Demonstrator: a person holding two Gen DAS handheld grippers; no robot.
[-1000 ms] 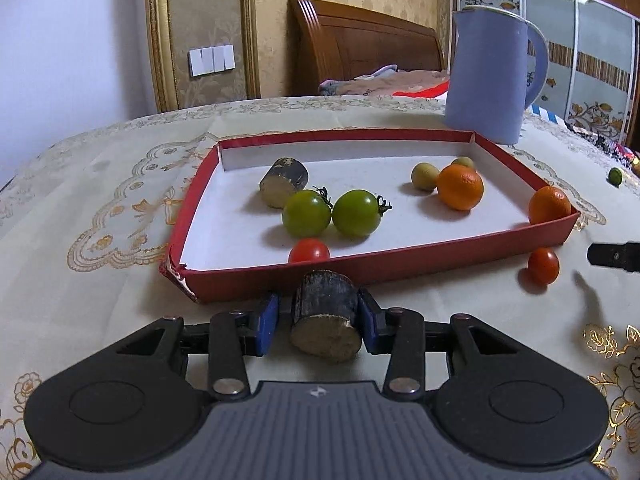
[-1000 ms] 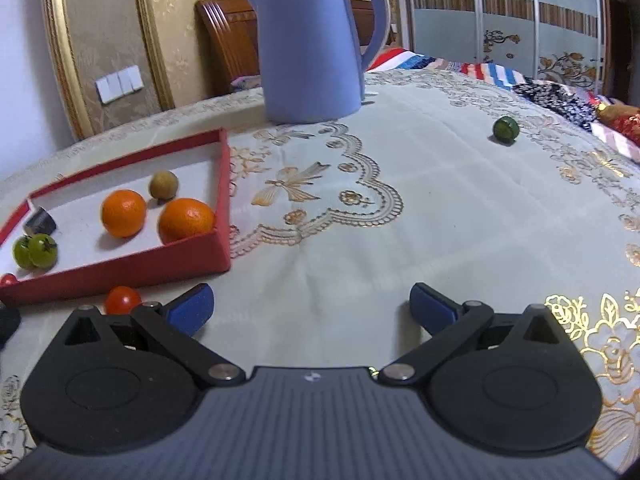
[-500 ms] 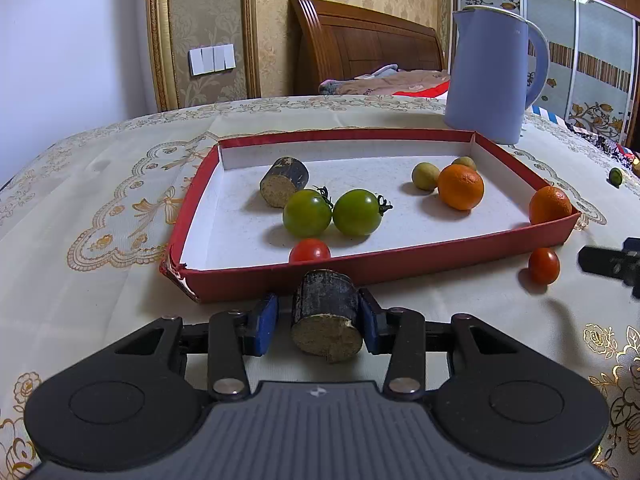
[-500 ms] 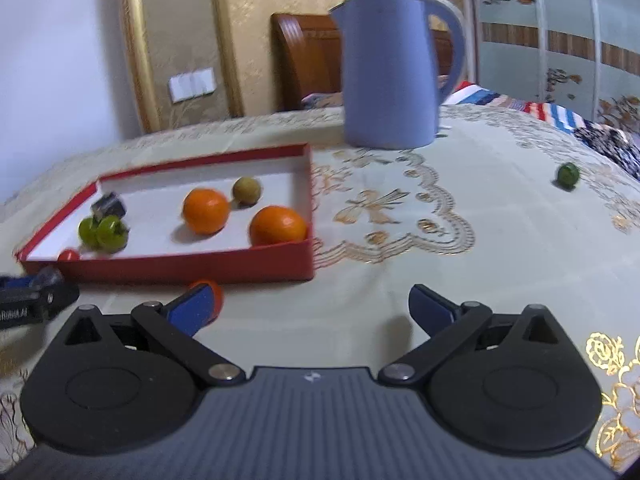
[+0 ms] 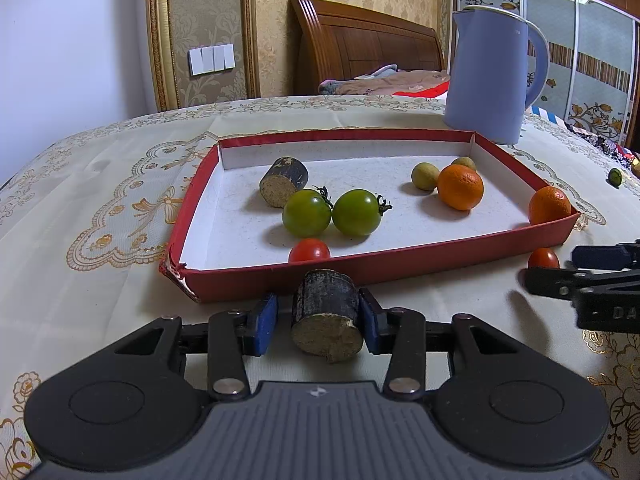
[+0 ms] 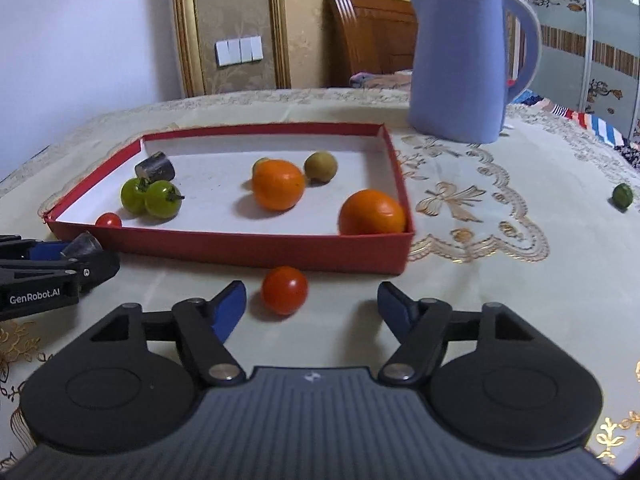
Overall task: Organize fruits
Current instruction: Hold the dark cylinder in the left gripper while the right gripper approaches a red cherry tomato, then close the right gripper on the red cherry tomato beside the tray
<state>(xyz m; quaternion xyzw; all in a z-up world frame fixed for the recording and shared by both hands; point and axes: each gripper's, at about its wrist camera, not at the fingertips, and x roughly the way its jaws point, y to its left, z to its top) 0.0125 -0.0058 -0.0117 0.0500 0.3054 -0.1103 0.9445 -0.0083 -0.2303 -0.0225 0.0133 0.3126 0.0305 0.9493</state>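
On the worktop [image 6: 460, 248] just outside the red tray's [image 6: 240, 246] near wall: the right gripper [image 6: 312, 304] has swung from open cloth to the loose cherry tomato [image 6: 284, 289]. Its fingers have just been closing, yet stand spread either side of the tomato, not touching it. Likely the next pick.

The left gripper [image 5: 318, 318] has not shifted; its fingers pinch a dark sugarcane stub [image 5: 326, 316] just short of the tray.

Tray holds: another cane stub, two green tomatoes, one red cherry tomato, two oranges, two small olive-green fruits. One small green fruit [image 6: 622, 196] lies well apart on the cloth.
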